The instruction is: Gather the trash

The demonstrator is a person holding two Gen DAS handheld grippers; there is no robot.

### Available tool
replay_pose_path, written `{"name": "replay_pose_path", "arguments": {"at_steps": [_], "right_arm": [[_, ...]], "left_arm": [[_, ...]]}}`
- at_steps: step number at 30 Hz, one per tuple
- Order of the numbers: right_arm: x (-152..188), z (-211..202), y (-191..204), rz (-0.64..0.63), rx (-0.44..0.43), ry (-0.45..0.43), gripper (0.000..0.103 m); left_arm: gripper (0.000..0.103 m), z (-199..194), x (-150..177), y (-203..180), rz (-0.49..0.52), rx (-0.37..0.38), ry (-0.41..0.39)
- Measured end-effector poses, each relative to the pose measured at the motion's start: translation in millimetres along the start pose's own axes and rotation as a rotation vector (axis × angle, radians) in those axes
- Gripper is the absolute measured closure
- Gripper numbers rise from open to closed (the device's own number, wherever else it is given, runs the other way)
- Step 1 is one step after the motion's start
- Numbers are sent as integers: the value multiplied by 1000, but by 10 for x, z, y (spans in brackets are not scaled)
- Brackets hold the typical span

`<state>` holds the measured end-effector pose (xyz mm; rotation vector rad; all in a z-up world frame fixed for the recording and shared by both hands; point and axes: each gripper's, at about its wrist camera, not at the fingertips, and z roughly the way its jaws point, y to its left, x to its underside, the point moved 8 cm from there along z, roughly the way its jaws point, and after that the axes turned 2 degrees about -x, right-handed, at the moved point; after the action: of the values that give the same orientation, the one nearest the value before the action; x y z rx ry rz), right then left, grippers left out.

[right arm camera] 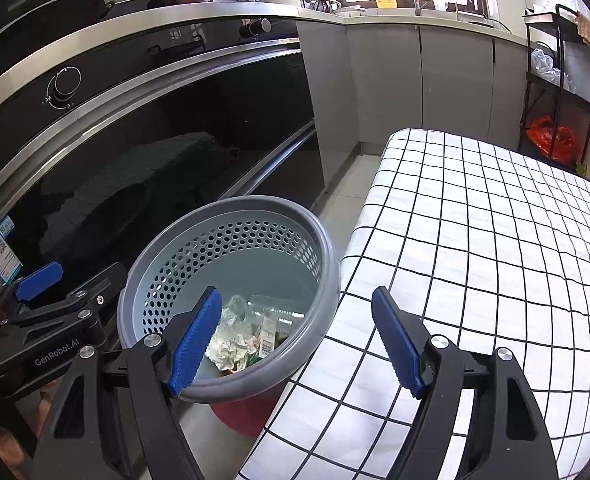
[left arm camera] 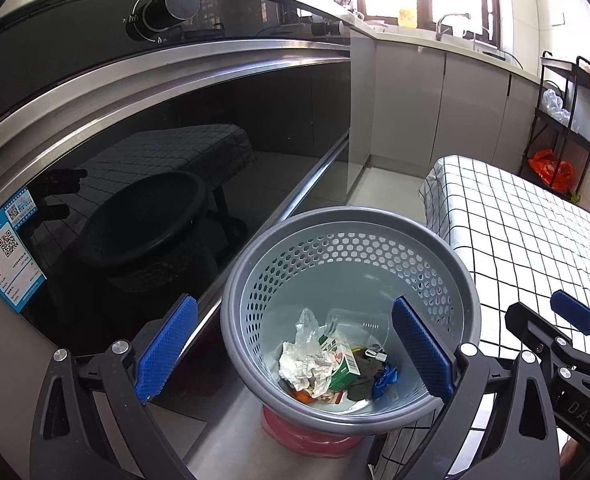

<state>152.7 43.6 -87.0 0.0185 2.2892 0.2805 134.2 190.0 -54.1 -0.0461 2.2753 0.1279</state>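
Left claw (left arm camera: 295,354) and right claw (right arm camera: 297,346), both spread and empty, hover above the trash-filled grey basket (left arm camera: 447,264) beside the checkered bench (right arm camera: 475,240).

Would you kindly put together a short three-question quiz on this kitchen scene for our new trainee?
1. True or false: both tongs, the left tongs and the right tongs, are open and hold nothing.
2. Multiple choice: the grey perforated bin stands A) on top of the checked tablecloth, B) on the floor between the black oven front and the checked tablecloth, C) on the counter.
3. Fill in: among the trash in the bin, the small carton lying beside the crumpled paper is ____ in colour.

Key: 1 true; 2 B; 3 green.
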Motion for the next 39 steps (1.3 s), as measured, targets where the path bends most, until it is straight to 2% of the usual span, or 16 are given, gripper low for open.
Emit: {"name": "replay_pose_path", "arguments": {"at_steps": [13,39], "right_arm": [[-11,3,17,-9,39,-2,29],[-22,-17,7,-6,46,-6,29]], "left_arm": [[6,3,-5,-1,7,-9,1],[6,28,3,17,-5,-23,15]]}}
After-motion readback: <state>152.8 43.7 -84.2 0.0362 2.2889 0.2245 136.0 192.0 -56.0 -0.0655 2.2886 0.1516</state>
